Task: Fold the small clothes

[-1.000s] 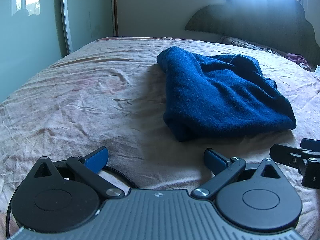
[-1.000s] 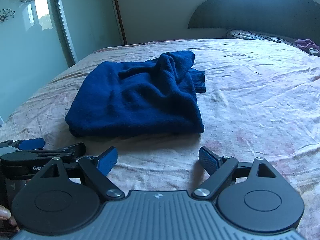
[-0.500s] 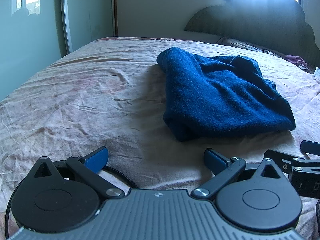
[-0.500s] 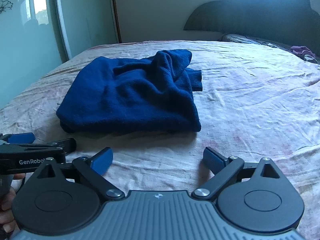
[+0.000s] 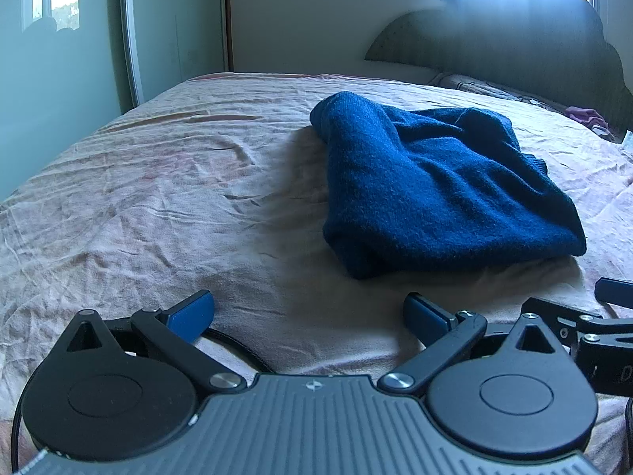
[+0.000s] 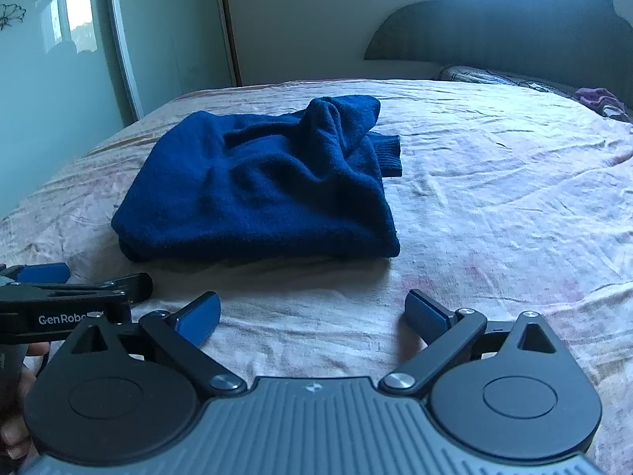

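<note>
Sweater (image 5: pixel 435 190) folded on bed (image 5: pixel 158 206), untouched.

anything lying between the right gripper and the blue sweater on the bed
Nothing: only bare, wrinkled pink bedsheet separates the right gripper from the folded blue sweater. The right wrist view shows it.

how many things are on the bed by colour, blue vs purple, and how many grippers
Blue: 1, the dark blue knitted sweater, folded on the pink wrinkled bedsheet
Purple: 1, a small crumpled purple cloth by the dark padded headboard
Grippers: 2, left gripper and right gripper, both open and empty
Total: 4
</note>
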`<act>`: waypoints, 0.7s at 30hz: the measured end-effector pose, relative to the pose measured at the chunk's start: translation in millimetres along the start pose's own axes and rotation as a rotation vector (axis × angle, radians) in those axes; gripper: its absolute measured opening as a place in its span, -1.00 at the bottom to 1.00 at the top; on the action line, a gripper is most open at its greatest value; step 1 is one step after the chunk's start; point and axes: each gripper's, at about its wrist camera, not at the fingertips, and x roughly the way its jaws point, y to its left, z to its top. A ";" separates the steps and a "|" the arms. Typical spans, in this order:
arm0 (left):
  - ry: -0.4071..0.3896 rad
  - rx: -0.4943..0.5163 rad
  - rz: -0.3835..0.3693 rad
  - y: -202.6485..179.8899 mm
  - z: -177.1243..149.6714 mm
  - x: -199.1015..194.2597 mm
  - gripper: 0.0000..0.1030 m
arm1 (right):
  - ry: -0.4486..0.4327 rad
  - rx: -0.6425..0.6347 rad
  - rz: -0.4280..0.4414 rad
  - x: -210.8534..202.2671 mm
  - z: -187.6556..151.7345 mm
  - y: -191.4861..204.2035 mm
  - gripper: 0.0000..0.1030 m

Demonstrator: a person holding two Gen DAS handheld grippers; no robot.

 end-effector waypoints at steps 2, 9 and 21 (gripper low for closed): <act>0.000 0.000 0.000 -0.4 0.0 -0.1 1.00 | 0.000 -0.004 -0.004 -0.1 -0.4 0.5 0.95; 0.000 -0.001 -0.002 -0.1 -0.3 -0.1 1.00 | 0.007 -0.013 -0.009 1.0 -0.3 2.1 0.96; 0.000 -0.001 -0.002 0.0 -0.3 0.0 1.00 | 0.009 -0.013 -0.004 1.7 0.1 2.3 0.99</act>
